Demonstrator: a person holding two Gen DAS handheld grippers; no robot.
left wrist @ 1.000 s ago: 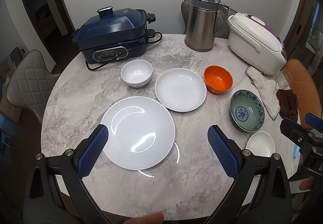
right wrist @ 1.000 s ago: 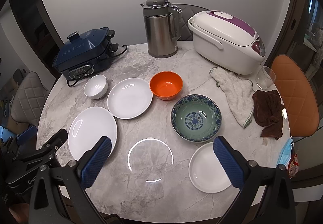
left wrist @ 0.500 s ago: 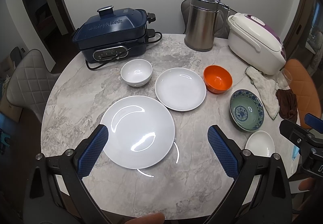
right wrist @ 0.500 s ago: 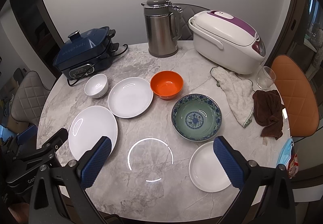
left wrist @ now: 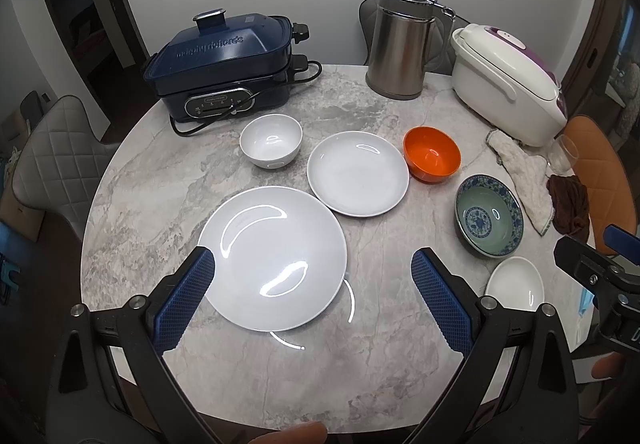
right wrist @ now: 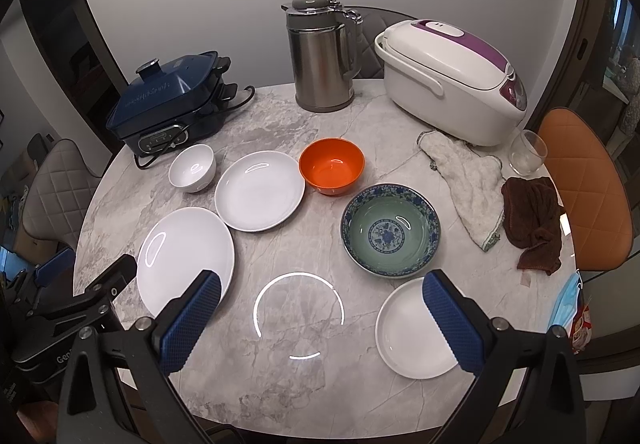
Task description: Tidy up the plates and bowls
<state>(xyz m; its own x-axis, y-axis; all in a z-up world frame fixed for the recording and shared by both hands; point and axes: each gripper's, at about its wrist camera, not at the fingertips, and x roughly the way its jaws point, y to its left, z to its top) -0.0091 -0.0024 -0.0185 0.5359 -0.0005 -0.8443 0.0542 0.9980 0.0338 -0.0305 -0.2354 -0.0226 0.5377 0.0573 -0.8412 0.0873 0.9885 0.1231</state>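
Nothing is gathered yet: both the left tool (left wrist: 312, 280) and right tool (right wrist: 320, 304) hang released above the desk (right wrist: 280, 384), plates and bowls lying separate, so stacking should start by gripping the large plate (left wrist: 276, 256).

On my table (right wrist: 280, 396): large plate (right wrist: 184, 256) lower left, medium plate (right wrist: 260, 190) above it, small bowl (right wrist: 192, 168) to its left, patterned bowl (right wrist: 390, 236) right of centre, small plate (right wrist: 412, 332) below that.
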